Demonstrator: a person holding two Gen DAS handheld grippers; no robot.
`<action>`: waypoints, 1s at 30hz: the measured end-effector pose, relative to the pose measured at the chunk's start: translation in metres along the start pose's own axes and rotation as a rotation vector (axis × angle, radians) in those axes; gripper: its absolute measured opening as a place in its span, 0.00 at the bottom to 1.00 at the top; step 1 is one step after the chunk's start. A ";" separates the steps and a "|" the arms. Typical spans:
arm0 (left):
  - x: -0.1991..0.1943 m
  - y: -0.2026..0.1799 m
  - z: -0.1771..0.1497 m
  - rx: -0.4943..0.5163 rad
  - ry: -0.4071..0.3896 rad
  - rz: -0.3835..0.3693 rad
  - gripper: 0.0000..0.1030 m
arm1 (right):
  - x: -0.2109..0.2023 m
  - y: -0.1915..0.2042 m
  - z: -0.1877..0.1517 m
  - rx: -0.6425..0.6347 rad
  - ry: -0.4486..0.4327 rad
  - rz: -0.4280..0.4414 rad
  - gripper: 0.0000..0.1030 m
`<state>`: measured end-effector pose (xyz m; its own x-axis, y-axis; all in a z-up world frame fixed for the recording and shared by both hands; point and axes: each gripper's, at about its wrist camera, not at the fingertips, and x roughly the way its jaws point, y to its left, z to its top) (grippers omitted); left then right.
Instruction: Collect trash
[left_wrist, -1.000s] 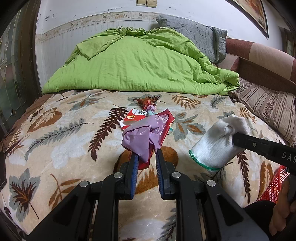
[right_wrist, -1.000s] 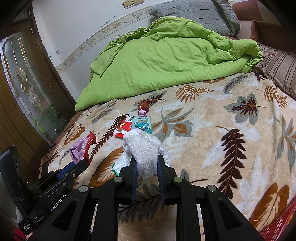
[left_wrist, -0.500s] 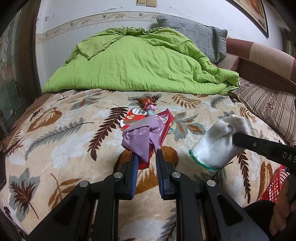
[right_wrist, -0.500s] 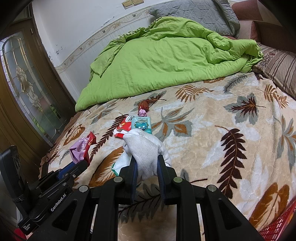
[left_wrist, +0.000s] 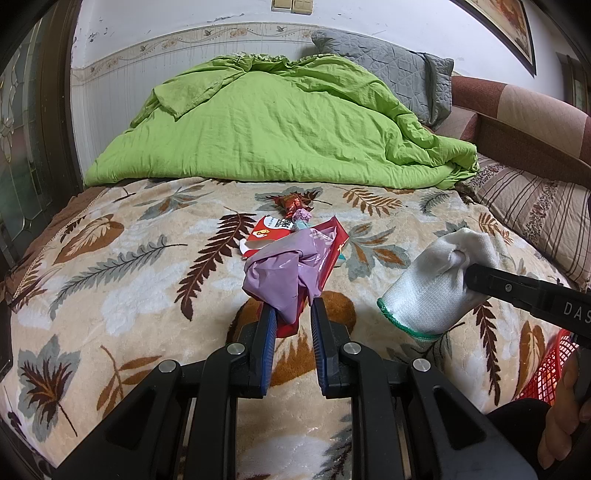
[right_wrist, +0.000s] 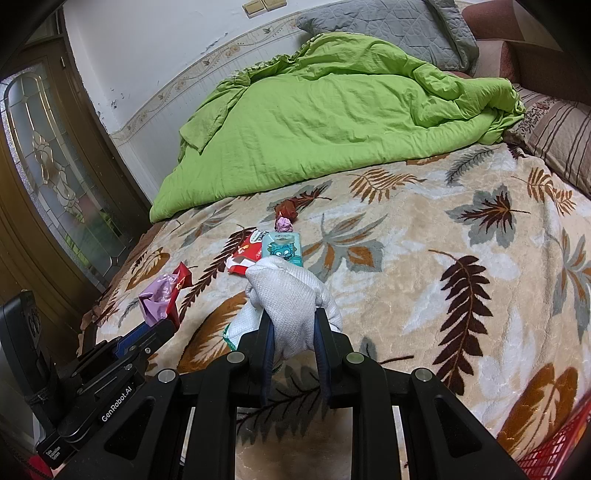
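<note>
We hold a purple bag with a red wrapper (left_wrist: 295, 273) clamped in our left gripper (left_wrist: 291, 317) and a white glove (right_wrist: 291, 302) pinched in the right gripper (right_wrist: 293, 325). The red basket (left_wrist: 546, 369) lies near right, closest to the right hand. Remaining wrappers (right_wrist: 269, 249) lie farther ahead on the blanket (right_wrist: 443, 258). The grippers read "GenRobot.AI" and "DAS".
</note>
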<state>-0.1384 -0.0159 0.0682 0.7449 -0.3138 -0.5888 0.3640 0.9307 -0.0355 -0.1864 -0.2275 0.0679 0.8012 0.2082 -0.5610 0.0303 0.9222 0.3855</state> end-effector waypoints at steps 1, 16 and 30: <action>0.000 0.000 0.000 0.000 0.000 0.000 0.17 | 0.000 0.000 0.000 0.000 0.000 0.000 0.21; 0.000 -0.001 0.000 -0.001 -0.001 0.000 0.17 | 0.000 0.000 0.001 0.000 0.001 0.000 0.21; 0.000 -0.001 0.000 0.001 -0.001 0.002 0.17 | -0.002 -0.007 -0.003 0.025 -0.008 -0.014 0.21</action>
<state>-0.1394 -0.0167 0.0681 0.7460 -0.3126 -0.5880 0.3635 0.9310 -0.0337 -0.1897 -0.2335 0.0644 0.8051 0.1923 -0.5611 0.0566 0.9167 0.3955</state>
